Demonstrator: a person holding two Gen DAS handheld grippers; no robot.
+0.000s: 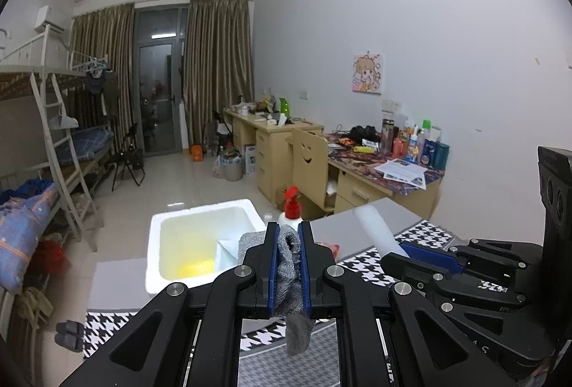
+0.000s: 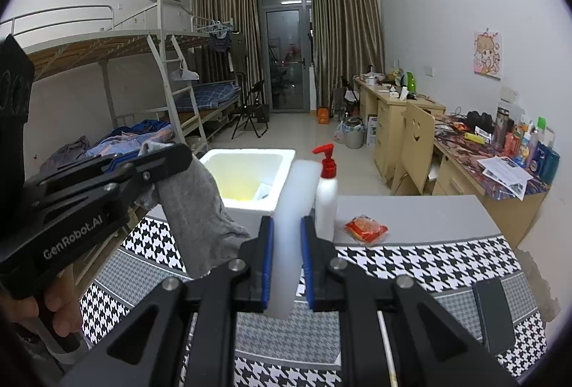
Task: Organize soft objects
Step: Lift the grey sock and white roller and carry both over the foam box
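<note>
Desk clutter (image 1: 411, 140) — too small, indistinct

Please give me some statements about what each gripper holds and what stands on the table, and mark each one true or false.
1. The left gripper is shut on a grey cloth. True.
2. The right gripper is open and holds nothing. False: it is shut on a white foam piece.
3. The pump bottle has a blue pump head. False: the pump head is red.
4. A red packet lies on the table, to the right of the pump bottle. True.
5. The white foam box stands beyond the table's far edge. True.
</note>
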